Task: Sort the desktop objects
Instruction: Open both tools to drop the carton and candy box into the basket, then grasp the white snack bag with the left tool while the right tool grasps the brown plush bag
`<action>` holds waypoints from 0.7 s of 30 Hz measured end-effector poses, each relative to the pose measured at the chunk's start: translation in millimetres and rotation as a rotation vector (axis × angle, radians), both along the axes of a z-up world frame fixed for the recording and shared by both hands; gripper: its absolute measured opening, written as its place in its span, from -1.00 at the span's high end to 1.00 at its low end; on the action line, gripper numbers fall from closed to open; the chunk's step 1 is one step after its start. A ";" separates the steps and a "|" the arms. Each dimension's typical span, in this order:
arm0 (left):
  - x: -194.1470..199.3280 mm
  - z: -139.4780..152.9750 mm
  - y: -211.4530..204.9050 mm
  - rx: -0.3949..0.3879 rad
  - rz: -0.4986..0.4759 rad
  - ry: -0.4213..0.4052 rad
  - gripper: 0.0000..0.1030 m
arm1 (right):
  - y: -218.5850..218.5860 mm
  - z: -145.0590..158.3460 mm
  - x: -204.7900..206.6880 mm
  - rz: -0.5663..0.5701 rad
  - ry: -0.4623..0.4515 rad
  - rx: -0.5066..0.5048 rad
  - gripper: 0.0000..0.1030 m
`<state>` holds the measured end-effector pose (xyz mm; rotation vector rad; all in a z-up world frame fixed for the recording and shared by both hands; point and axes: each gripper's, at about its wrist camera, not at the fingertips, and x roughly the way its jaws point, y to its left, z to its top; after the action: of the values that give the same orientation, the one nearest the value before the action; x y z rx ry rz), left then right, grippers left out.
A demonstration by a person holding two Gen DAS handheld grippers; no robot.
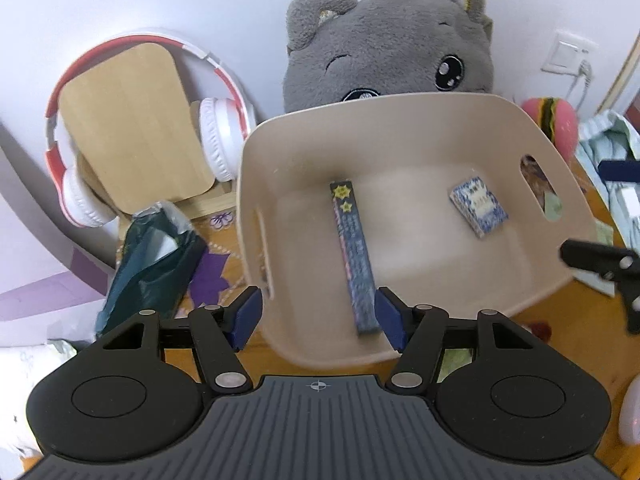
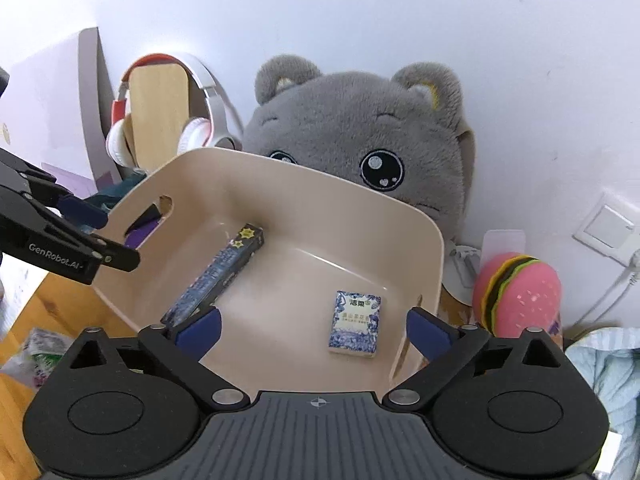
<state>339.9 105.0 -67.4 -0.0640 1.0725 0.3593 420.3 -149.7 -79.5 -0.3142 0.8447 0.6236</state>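
The long dark box (image 1: 354, 256) and the small blue-patterned box (image 2: 354, 323) were found lying well apart inside the beige bin (image 1: 400, 120). Both the left hand-held gripper (image 1: 318, 316) and the right hand-held gripper (image 2: 314, 330) were observed above them, jaws apart and empty.

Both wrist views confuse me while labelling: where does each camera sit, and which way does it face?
Left wrist: on the left hand-held gripper, looking down into the beige bin; own open jaws show, plus the right hand-held gripper's tip at the right edge.
Right wrist: on the right hand-held gripper, facing the same bin from its other side; own wide-open jaws, left one at the left edge.
Shared: bin, long dark box, small blue box, grey plush, headphones.
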 end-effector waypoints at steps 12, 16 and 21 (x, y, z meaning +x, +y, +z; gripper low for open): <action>-67.2 5.5 -14.7 -0.003 -0.087 0.038 -0.26 | -23.9 11.3 -58.3 0.003 0.002 -0.007 -1.00; -84.4 0.6 -17.3 0.023 -0.117 0.069 -0.26 | -27.3 6.1 -81.6 0.019 -0.028 -0.049 -1.00; -100.6 -8.2 -13.2 0.012 -0.118 0.090 -0.26 | -30.2 -2.8 -107.2 0.073 -0.037 -0.087 -1.00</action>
<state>239.4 91.8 -75.6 0.0258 1.1573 0.2640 313.1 -179.9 -82.3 -0.4361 0.8291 0.6484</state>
